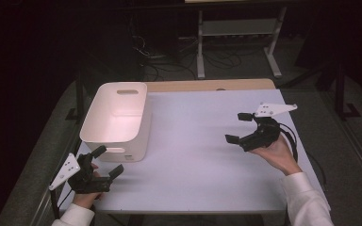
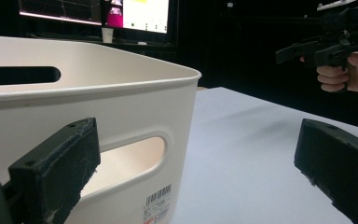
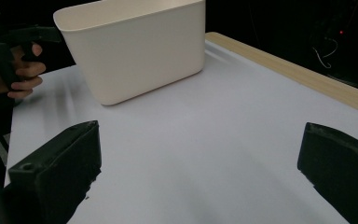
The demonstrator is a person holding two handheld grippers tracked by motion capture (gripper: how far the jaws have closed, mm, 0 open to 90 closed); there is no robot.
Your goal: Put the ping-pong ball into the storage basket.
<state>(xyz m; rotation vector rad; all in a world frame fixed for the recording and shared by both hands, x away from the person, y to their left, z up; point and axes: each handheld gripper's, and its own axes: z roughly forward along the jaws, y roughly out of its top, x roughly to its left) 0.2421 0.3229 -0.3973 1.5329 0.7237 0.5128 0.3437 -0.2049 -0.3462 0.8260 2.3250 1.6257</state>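
Clearly nothing is grasped yet: the left gripper [image 1: 104, 164] waits with jaws spread at the tabletop's near-left corner, just beside the white bin [image 1: 118, 120], probably ready for its handle slot; the right gripper [image 1: 242, 128] hovers released near the right edge.

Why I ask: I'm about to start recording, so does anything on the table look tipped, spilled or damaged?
Nothing stands out. The white bin stands upright near the table's left edge, looks empty and intact. The left claw is open close to the bin's handle cutout; the right claw is open above bare tabletop.
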